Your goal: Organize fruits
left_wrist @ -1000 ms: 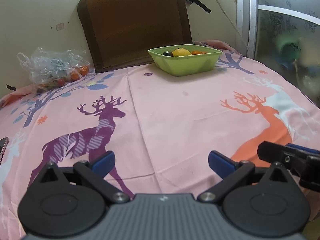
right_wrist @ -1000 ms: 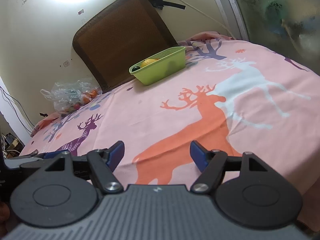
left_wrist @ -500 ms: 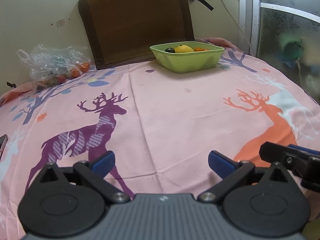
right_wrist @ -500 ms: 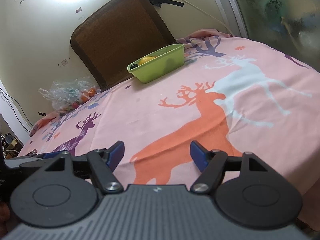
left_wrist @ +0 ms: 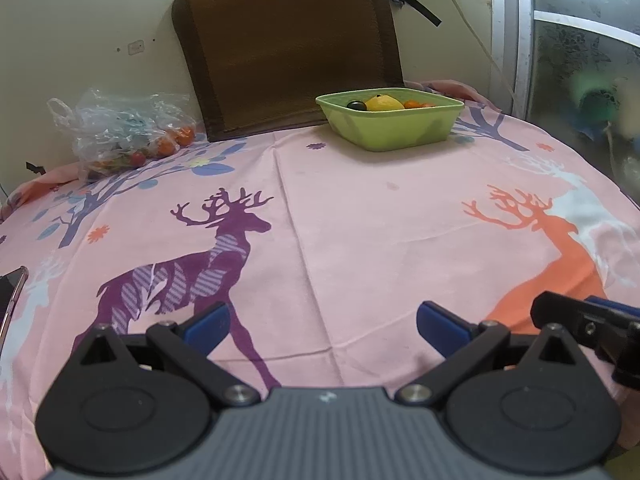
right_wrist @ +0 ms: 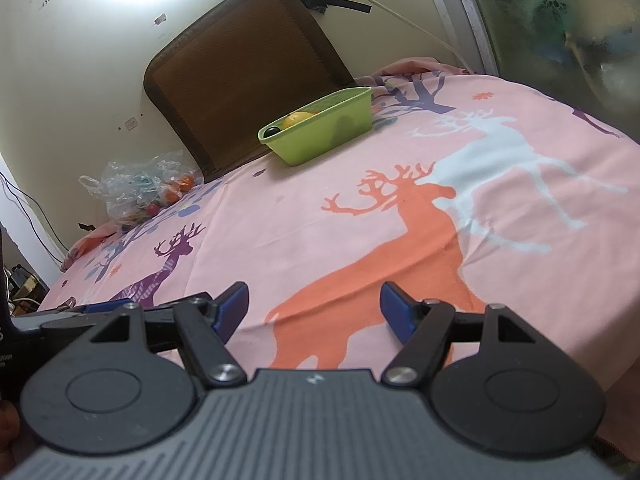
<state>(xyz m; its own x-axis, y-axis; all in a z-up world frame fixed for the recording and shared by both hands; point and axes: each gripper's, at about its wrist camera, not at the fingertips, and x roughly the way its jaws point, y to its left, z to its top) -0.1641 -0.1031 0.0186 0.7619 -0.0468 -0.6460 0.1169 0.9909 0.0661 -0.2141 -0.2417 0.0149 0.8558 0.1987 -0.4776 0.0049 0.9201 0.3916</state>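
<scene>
A green bowl (left_wrist: 390,124) stands at the far side of the pink deer-print cloth (left_wrist: 360,216), holding a yellow fruit (left_wrist: 384,103), a dark round fruit (left_wrist: 356,105) and orange fruit (left_wrist: 416,104). The same bowl (right_wrist: 320,130) shows in the right wrist view. A clear plastic bag (left_wrist: 124,132) with small orange and red fruit lies at the far left. My left gripper (left_wrist: 323,326) is open and empty near the front edge, far from both. My right gripper (right_wrist: 314,310) is open and empty beside it, over the orange deer.
A brown chair back (left_wrist: 288,40) leans against the wall behind the bowl. A phone edge (left_wrist: 10,292) lies at the left of the cloth. A glass door frame (left_wrist: 520,36) runs along the right. The plastic bag (right_wrist: 140,188) sits far left.
Both grippers have drifted slightly lower and nearer over the cloth, so the bowl and bag sit a little higher in view. Jaws stayed open and empty.
</scene>
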